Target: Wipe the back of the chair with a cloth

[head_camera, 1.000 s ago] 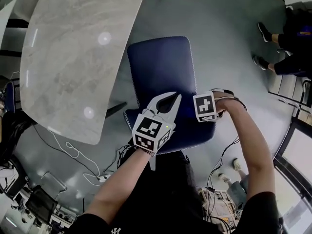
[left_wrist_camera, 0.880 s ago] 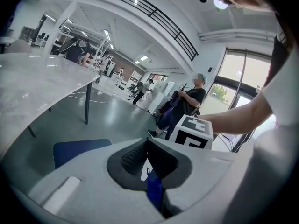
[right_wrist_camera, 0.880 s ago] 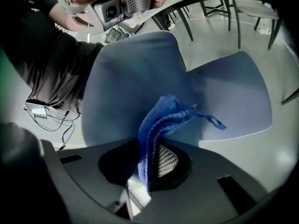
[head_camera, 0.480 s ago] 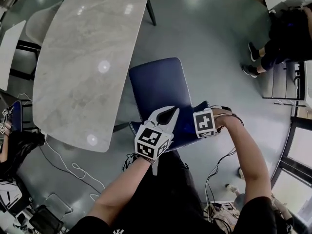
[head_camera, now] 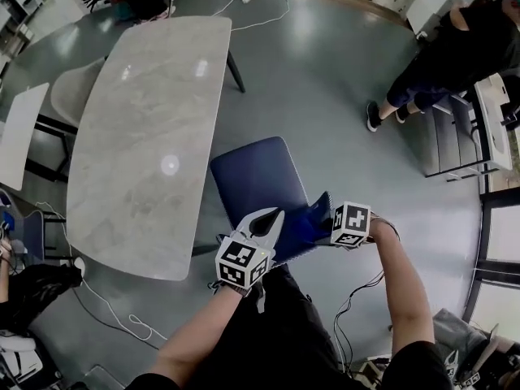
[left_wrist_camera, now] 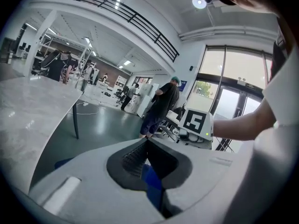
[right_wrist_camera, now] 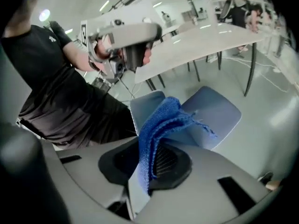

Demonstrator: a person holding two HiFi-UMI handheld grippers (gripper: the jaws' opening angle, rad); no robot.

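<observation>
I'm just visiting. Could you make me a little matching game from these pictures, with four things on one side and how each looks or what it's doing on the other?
1 cloth
2 chair
3 table
4 left tongs

A grey marbled top
B closed
C pinched in the right tongs
D dark blue seat

Pairs: 1-C, 2-D, 3-A, 4-B
</observation>
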